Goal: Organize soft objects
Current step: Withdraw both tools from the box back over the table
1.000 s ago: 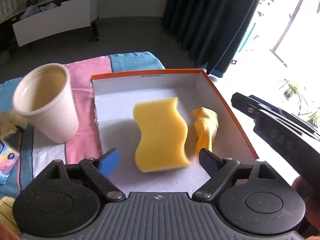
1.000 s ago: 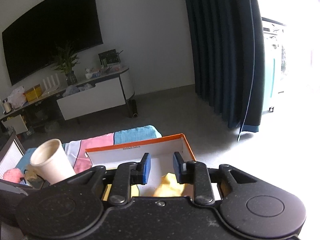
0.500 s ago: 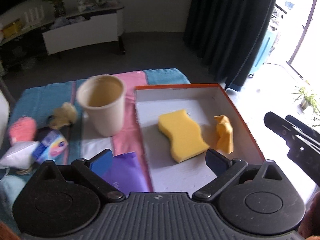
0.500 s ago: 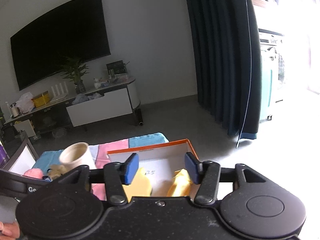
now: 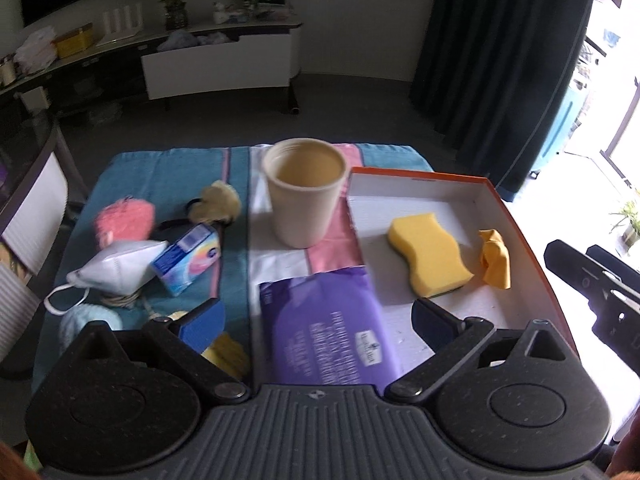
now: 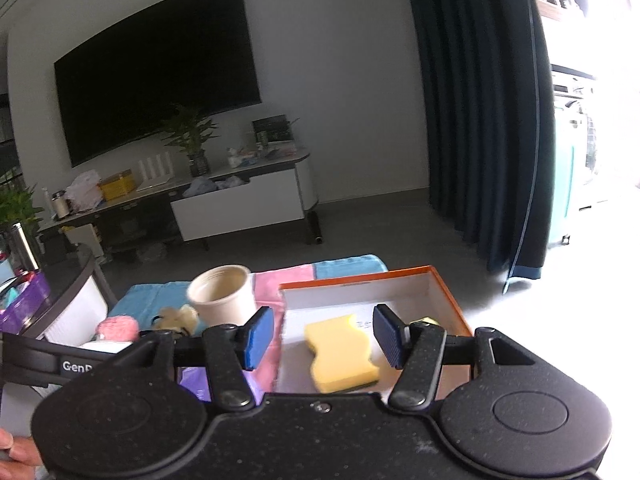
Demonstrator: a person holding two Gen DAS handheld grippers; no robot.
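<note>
1. Both grippers have pulled back and up from the orange-rimmed box (image 5: 516, 216) since a second ago, so much more of the table shows now.
2. Left gripper (image 5: 318, 316) has just been opening and stands wide, nothing between its pads.
3. Right gripper (image 6: 324, 336) has just been opening too; its jaws stand partly apart and empty, with the yellow cloth (image 5: 495, 258) it hovered over now lying free.
4. Yellow sponge (image 5: 430, 254) lies flat in the box, the crumpled cloth just beside it on the right.
5. Outside the box, on the striped towel (image 5: 160, 172): a beige cup (image 5: 304, 192) upright, a purple packet (image 5: 324, 328) against the box's left wall.
6. Further left sits a cluster: pink fluffy item (image 5: 126, 220), white face mask (image 5: 118, 266), blue tissue pack (image 5: 188, 260), a tan plush piece (image 5: 216, 202).
</note>
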